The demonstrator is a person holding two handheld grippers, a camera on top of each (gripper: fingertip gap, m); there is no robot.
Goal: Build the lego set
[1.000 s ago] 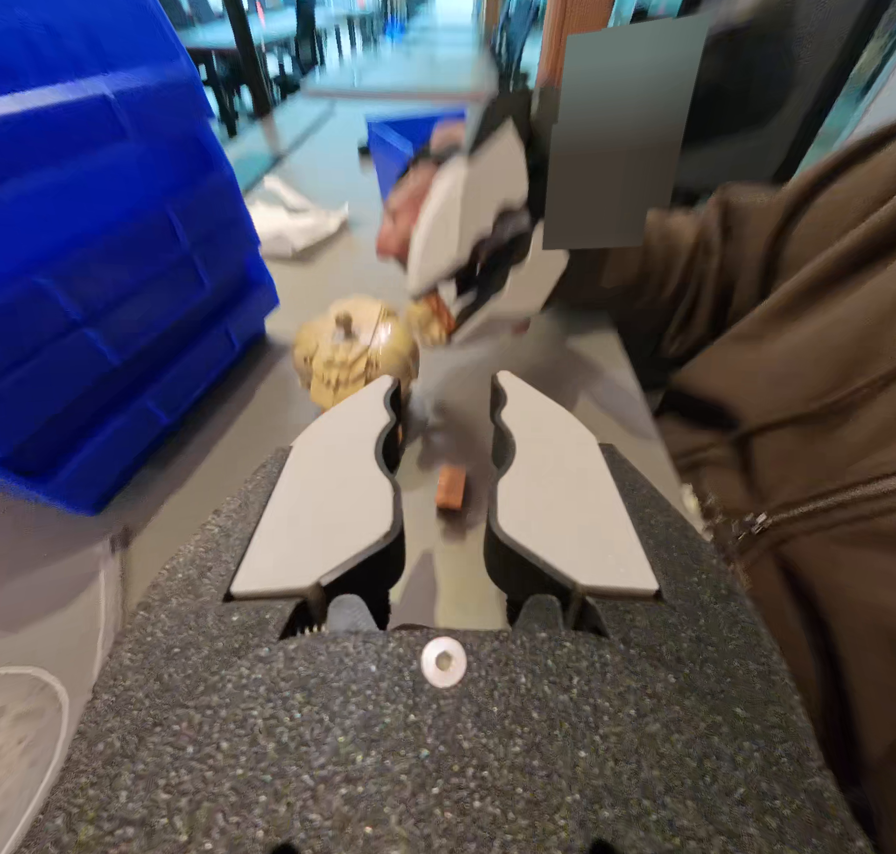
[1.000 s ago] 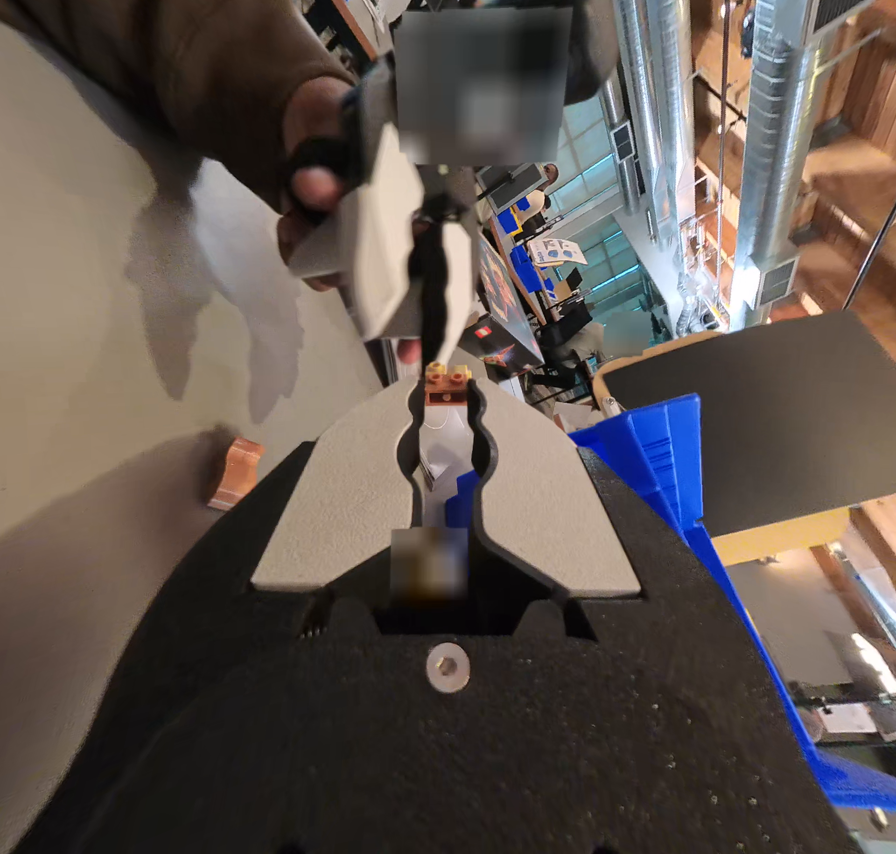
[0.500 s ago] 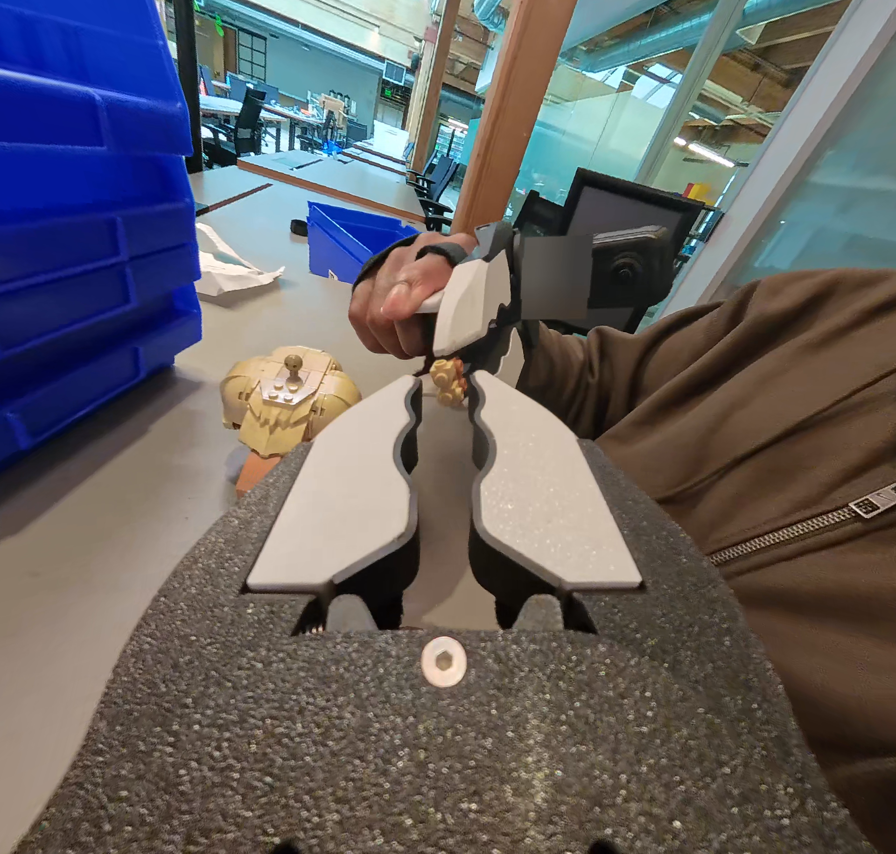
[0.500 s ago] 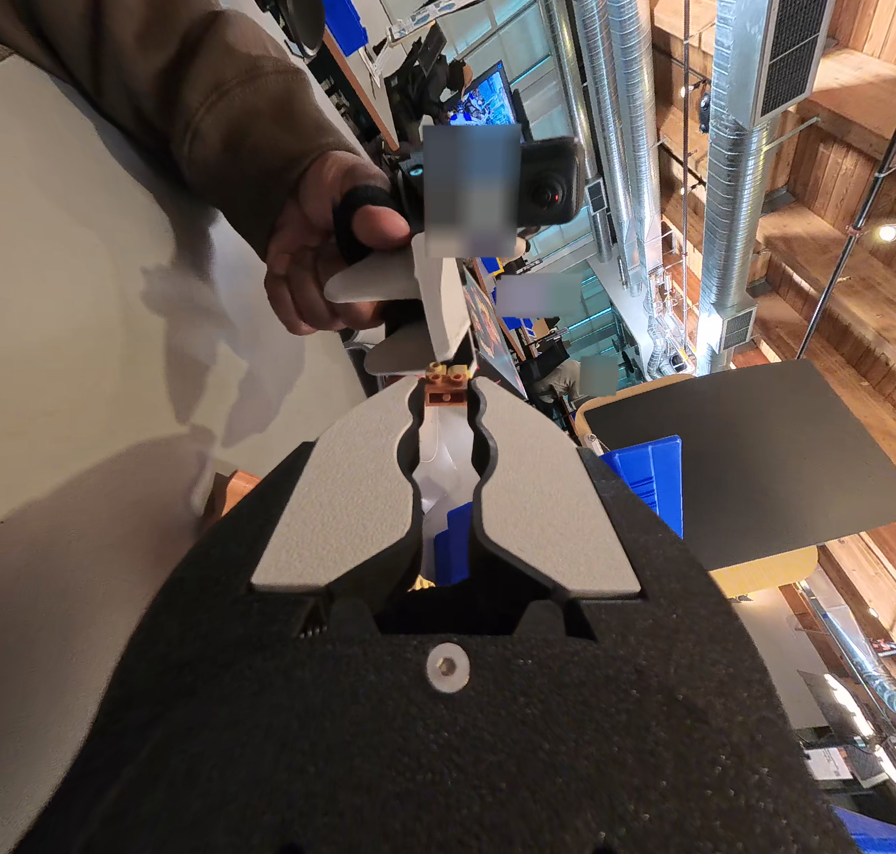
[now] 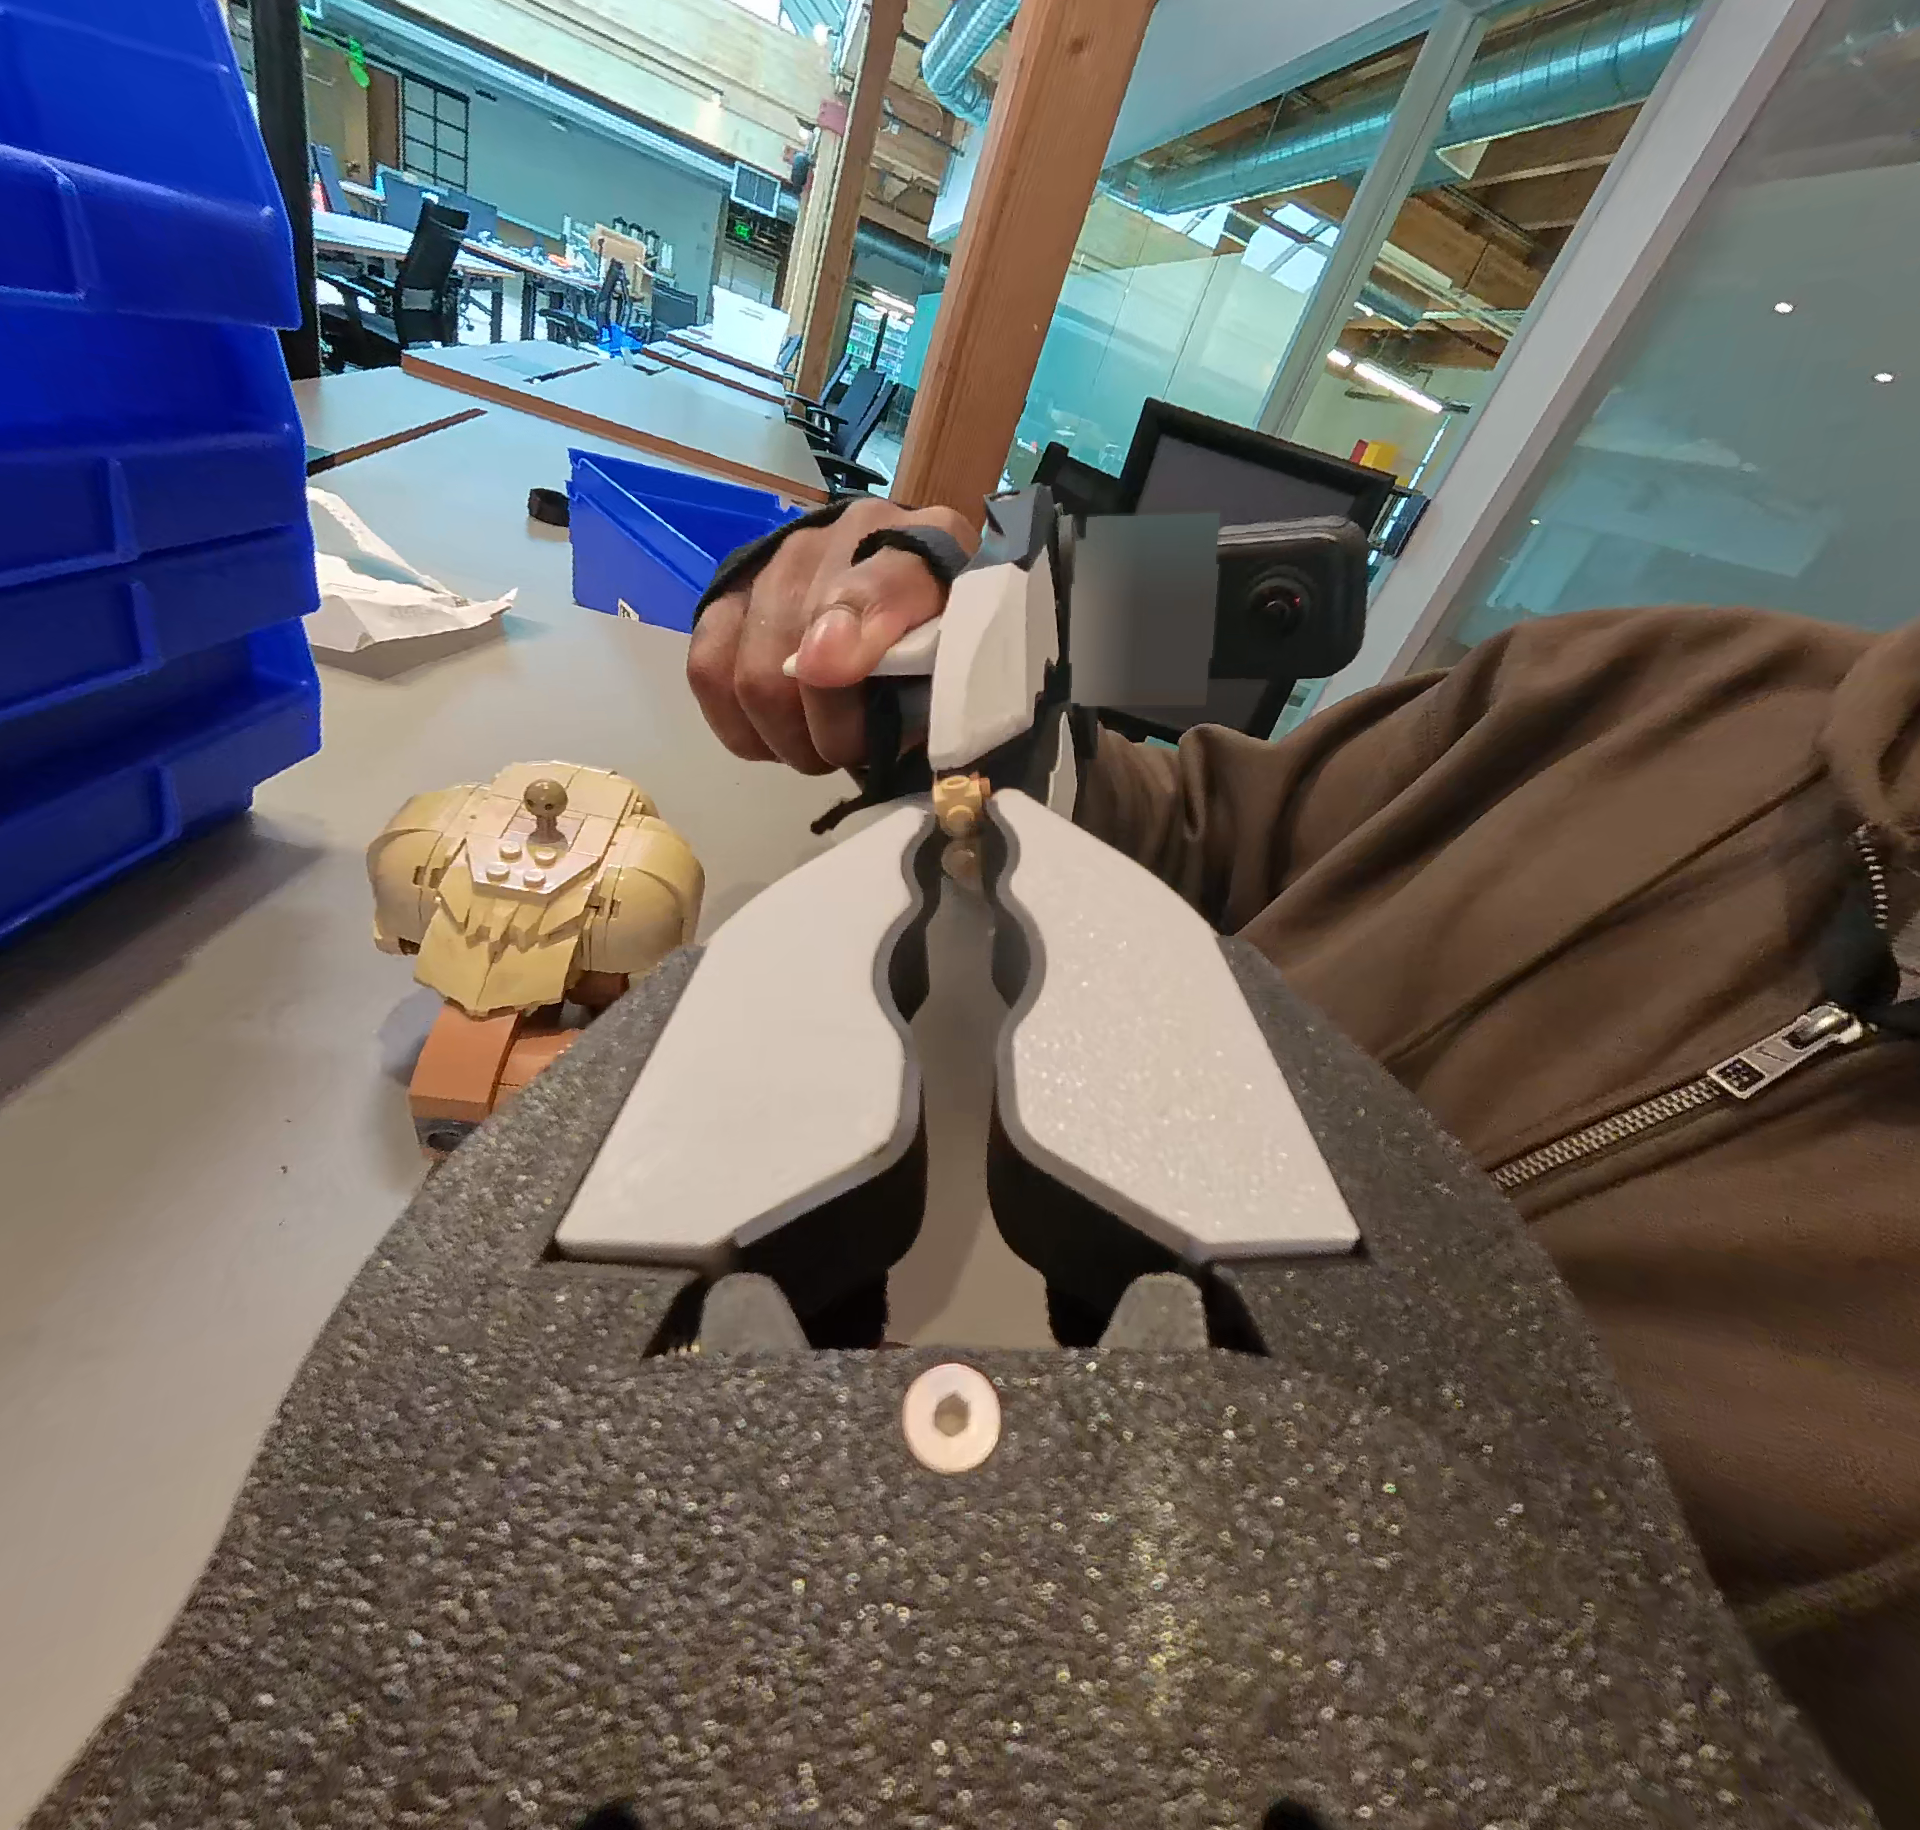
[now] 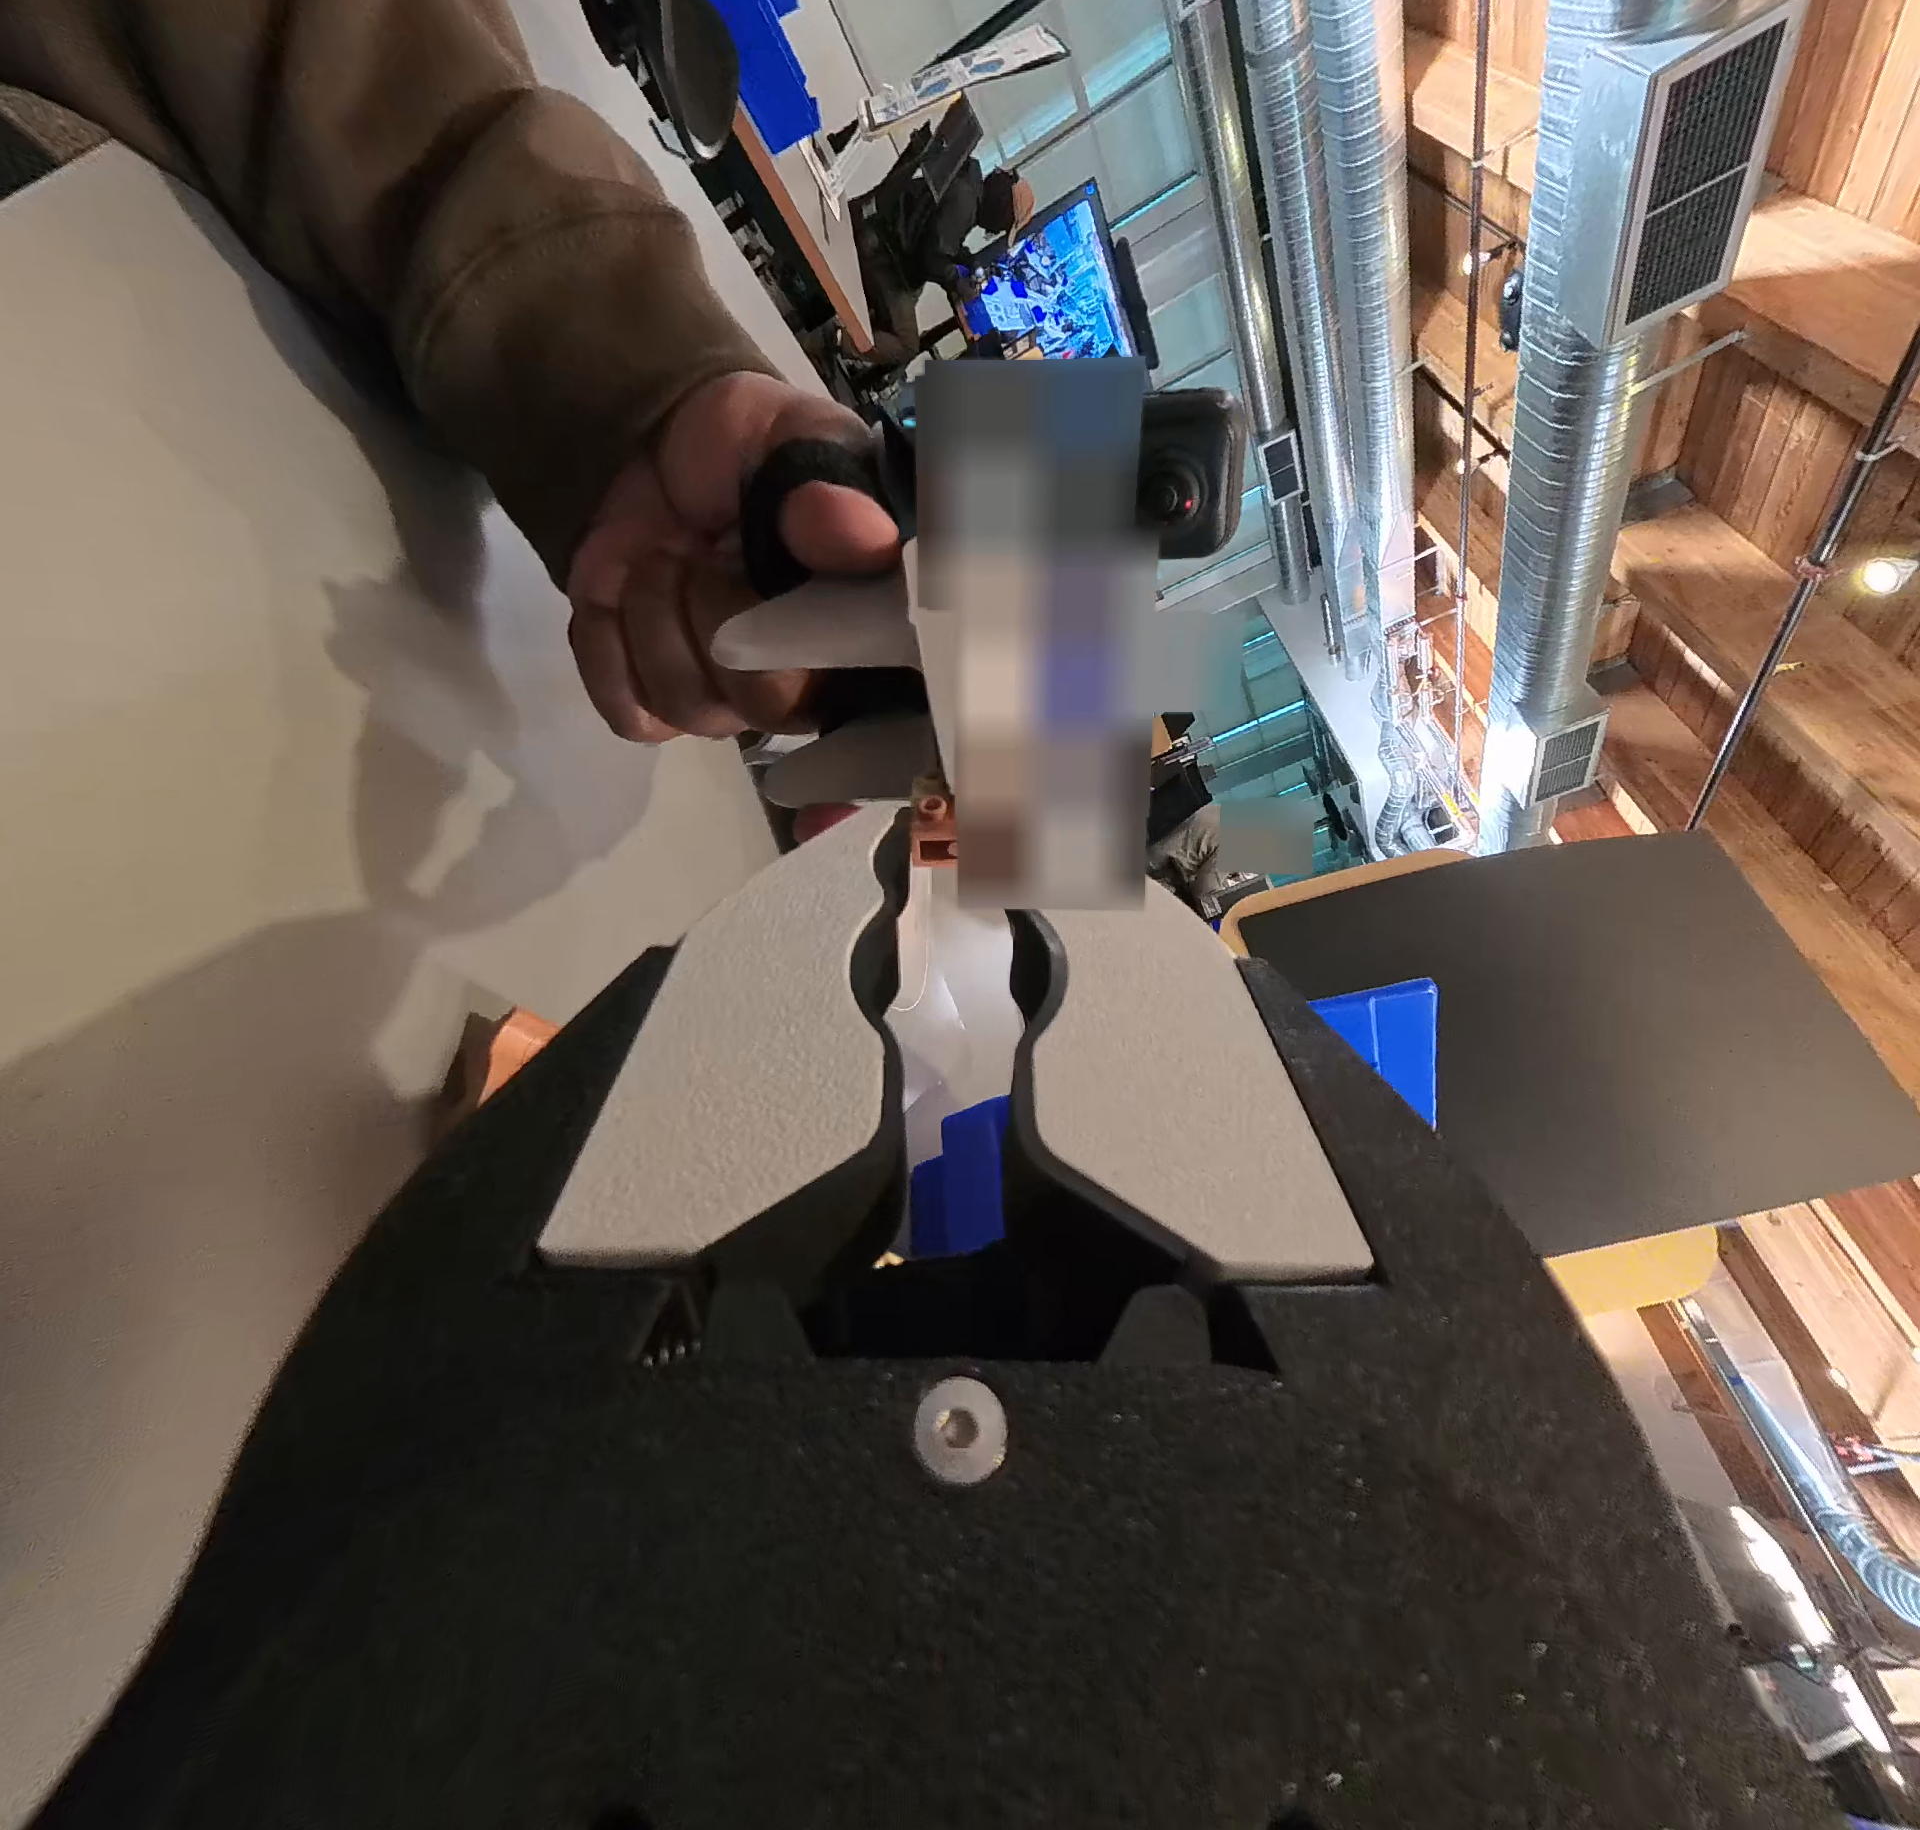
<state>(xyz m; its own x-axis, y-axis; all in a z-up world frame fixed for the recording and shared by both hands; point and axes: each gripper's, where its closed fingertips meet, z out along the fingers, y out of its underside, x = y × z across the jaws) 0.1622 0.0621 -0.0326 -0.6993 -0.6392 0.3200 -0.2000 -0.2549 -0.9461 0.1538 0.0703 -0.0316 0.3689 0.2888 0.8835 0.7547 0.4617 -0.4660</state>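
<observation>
Above grey worktop (image 5: 187, 1105), I had both grippers raised, tip to tip. Stacked blue bins (image 5: 135, 450) stood far left; tan lego model (image 5: 525, 892) on brown base sat on worktop, left of my left gripper (image 5: 961, 830). Left fingers were clamped on small tan piece (image 5: 958, 806). Right gripper (image 6: 961, 845), fingers pinched on brown brick (image 6: 933, 835); blur patch hid part. Judged step: mate the two pieces mid-air. Needed studs squared, straight slow push, firm grips. Nothing between them; crumpled paper (image 5: 395, 611) and small blue bin (image 5: 655, 544) lay well clear.
</observation>
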